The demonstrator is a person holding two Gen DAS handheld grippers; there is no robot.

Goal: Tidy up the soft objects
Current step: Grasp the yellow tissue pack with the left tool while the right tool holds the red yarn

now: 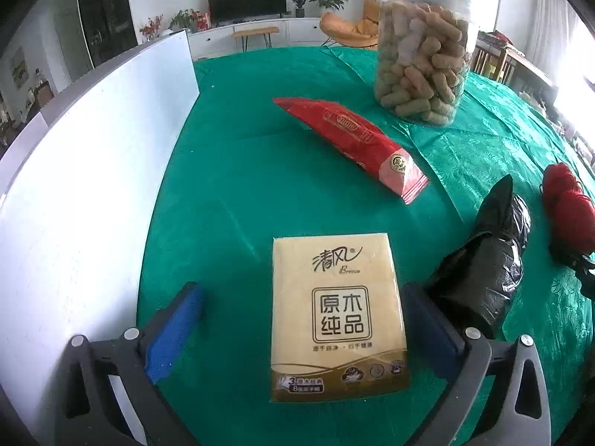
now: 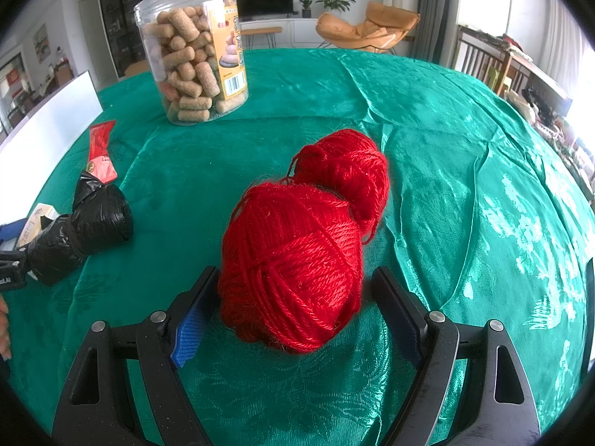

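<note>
Looking along your left gripper (image 1: 303, 319), you have its jaws spread wide, the yellow tissue pack (image 1: 336, 316) lying flat between them on the green tablecloth (image 1: 230, 186), touching the right pad or just clear of it, well apart from the left. A black plastic bag roll (image 1: 483, 260) sits just outside the right jaw; the red tissue packet (image 1: 353, 145) lies beyond. Your right gripper (image 2: 293, 301) is parted around the red yarn (image 2: 297, 260), left pad touching it or nearly so, right pad clear.
</note>
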